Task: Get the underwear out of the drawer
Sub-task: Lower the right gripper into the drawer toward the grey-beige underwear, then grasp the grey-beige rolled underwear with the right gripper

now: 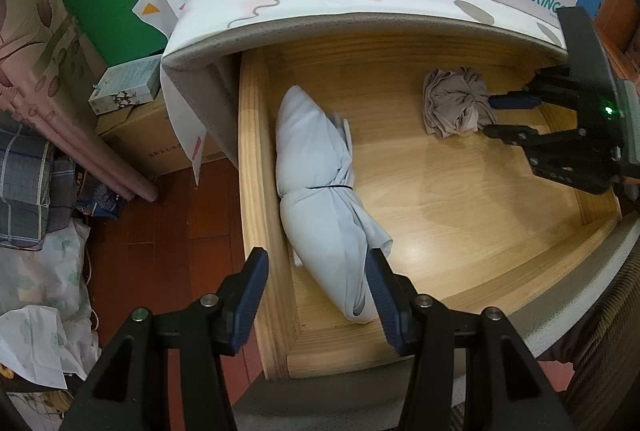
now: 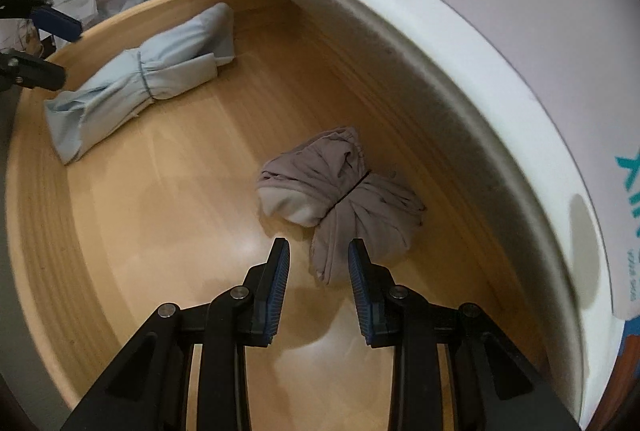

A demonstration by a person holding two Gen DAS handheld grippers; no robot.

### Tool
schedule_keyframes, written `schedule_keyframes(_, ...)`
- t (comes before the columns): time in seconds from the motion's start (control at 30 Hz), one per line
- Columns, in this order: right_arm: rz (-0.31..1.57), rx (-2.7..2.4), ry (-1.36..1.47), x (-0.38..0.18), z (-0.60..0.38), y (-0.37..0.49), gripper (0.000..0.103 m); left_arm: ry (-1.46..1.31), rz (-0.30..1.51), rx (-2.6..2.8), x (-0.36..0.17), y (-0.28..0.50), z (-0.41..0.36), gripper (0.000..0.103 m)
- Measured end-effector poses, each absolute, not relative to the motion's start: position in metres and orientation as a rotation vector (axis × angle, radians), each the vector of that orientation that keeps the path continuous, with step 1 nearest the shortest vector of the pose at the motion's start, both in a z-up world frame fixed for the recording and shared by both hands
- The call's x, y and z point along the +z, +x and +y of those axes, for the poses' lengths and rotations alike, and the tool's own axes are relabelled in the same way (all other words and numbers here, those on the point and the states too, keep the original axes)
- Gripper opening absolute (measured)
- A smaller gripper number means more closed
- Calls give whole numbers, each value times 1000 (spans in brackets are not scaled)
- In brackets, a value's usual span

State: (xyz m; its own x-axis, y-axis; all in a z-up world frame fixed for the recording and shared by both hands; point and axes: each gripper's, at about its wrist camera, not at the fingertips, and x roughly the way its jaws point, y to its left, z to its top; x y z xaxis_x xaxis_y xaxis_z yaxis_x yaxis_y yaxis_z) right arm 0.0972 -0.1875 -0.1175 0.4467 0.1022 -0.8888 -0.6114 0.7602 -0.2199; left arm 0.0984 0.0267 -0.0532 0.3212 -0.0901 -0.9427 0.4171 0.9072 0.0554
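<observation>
Right claw (image 2: 319, 259): jaws apart, straddling the near end of the grey banded underwear bundle (image 2: 340, 187), pads not pressing. Left claw (image 1: 318, 267): open over the drawer (image 1: 256, 159) side wall, beside the light-blue bundle (image 1: 320, 175).

- Drawer (image 1: 256, 135): pulled out and open from above; its bare wooden floor spreads wide between the two bundles.
- Cabinet top (image 2: 460, 79): overhangs the drawer's rear, roofing the space just behind the grey bundle (image 2: 340, 191).
- Light blue bundle (image 1: 320, 191): lies along the left wall, filling that strip.
- Right gripper (image 2: 319, 257): jaws apart around the grey bundle's near end.
- Left gripper (image 1: 316, 263): straddles the left wall beside the blue bundle.
</observation>
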Motion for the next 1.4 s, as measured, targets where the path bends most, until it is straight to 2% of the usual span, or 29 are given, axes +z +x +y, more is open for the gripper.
schedule_keyframes(0.4,983,428,-614,-138,-170,109,31,294,1198,-339,-51,97,26,52)
schedule_keyframes(0.53,974,403,-652,-143,-165,108,28,288,1197,-341,-51,96,27,52)
schedule_keyframes(0.67,967,360,-669,-146,-164,108,15,293,1192,-341,-51,97,27,52)
schedule_keyframes(1.0,1010,354,-619,-143,-174,113,10,288,1192,-342,-52,97,27,52)
schedule_keyframes(1.4,1114,414,-595,-139,-188,104,9,280,1191,-342,-52,101,29,52)
